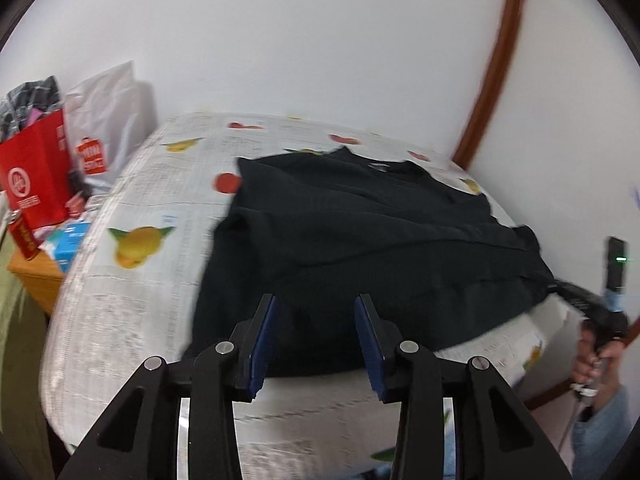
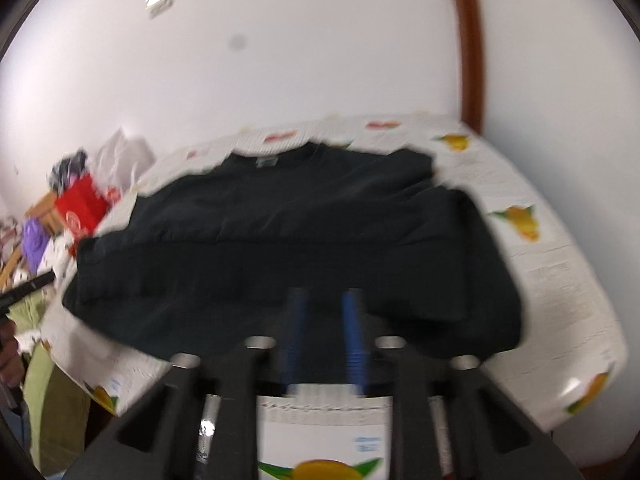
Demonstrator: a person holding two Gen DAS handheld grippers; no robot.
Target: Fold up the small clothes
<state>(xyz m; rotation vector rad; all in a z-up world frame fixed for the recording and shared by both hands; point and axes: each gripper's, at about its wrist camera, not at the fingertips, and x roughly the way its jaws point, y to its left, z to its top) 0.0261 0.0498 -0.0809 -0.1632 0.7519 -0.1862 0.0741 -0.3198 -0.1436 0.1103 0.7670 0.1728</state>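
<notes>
Black knit shirt lies flat, ahead of both claws

Left claw (image 1: 316,320) gapes wide and empty at lower centre, the black knit shirt (image 1: 360,240) spread crosswise just beyond on the fruit-print covered surface (image 1: 140,200); right claw (image 2: 324,320), narrowly parted and empty, hovers over the shirt's (image 2: 280,240) near hem.

A: Lighting's soft and even, white wall (image 1: 320,40) is bright but not blown out, barely any shadows.

B: Yeah, but the right wrist view is smeared with motion blur (blue pads (image 2: 352,336) are streaks). Left's sharper up close, fuzzy further out. Heavy fisheye bending, black corners on both.
</notes>
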